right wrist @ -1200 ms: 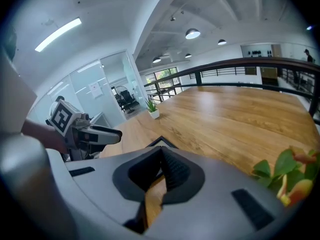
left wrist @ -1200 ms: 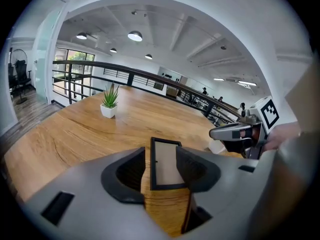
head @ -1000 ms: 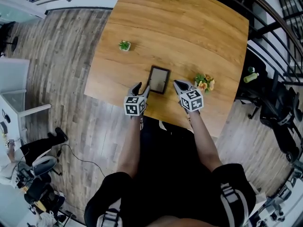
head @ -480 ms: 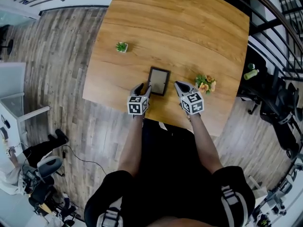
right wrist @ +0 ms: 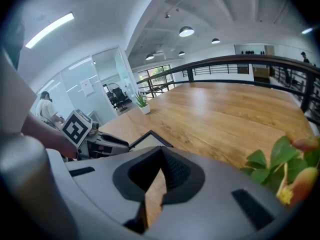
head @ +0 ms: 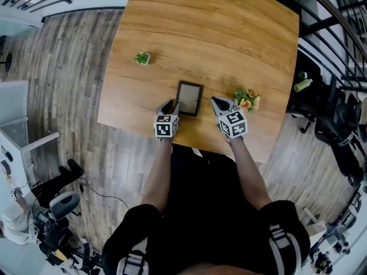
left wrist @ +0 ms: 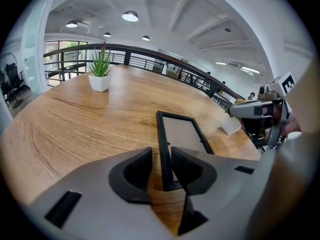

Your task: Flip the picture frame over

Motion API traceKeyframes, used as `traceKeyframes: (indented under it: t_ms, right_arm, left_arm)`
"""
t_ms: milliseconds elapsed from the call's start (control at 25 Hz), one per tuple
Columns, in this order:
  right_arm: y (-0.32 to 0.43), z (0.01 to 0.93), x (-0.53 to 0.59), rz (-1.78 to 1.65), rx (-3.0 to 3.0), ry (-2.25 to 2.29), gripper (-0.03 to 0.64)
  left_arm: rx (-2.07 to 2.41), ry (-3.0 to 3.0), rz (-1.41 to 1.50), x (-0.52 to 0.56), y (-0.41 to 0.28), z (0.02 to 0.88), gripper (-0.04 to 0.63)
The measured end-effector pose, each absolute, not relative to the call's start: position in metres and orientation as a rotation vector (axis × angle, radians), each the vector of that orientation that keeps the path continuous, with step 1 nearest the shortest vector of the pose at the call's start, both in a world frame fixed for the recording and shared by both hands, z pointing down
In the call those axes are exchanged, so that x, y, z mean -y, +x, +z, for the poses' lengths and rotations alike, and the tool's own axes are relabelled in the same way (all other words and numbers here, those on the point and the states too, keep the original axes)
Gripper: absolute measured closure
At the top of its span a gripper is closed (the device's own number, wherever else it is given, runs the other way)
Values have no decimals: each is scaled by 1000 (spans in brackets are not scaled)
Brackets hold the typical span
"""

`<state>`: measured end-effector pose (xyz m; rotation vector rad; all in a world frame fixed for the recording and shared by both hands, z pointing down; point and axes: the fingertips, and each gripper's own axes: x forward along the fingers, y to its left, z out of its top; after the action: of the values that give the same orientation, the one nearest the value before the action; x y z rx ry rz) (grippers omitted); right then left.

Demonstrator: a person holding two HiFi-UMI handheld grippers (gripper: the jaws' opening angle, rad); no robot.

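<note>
A black picture frame [head: 189, 98] lies flat on the wooden table [head: 218, 39], near its front edge. My left gripper [head: 172, 105] is at the frame's near left corner. In the left gripper view the frame's [left wrist: 182, 134] left rail runs between the jaws of my left gripper [left wrist: 161, 156]. They have just been closing, and a thin gap still shows on the left side. My right gripper [head: 216, 103] rests shut and empty to the right of the frame. In the right gripper view the right gripper's [right wrist: 161, 154] tips meet, with the frame [right wrist: 145, 139] off to the left.
A small green plant in a white pot [head: 141, 58] stands at the table's left. A bunch of flowers with green leaves [head: 247, 100] sits just right of my right gripper. The table's front edge runs right under both grippers. A railing and chairs stand beyond the right side.
My left gripper has sunk forward onto the frame's near left corner and its jaws have narrowed around the rail. The right gripper has stayed put.
</note>
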<state>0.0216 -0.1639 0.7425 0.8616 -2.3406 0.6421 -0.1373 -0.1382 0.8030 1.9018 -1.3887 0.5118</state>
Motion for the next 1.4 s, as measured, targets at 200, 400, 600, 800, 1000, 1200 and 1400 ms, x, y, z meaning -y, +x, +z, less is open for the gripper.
traceKeyframes:
  t_ms: [200, 400, 600, 800, 1000, 1200, 1400]
  right_arm:
    - [17, 742, 166, 639, 2349, 850, 609]
    - [12, 735, 164, 628, 2366, 823, 609]
    - [11, 730, 160, 620, 2377, 806, 609]
    - [9, 726, 158, 627, 2385, 790, 609]
    - [8, 724, 155, 637, 2395, 776, 609]
    - [4, 725, 148, 681, 2422, 765, 609]
    - [-5, 719, 141, 720, 2475, 729, 600]
  left_arm:
    - [1386, 1888, 526, 140, -136, 805, 471]
    - [1382, 1869, 532, 140, -132, 805, 514]
    - [1374, 1800, 485, 139, -135, 805, 523]
    - [1394, 1709, 391, 135, -144, 807, 532]
    - [1394, 1681, 322, 131, -143, 805, 534]
    - [1425, 1690, 281, 128, -143, 793, 534]
    - [1452, 1700, 229, 124, -144, 777, 534]
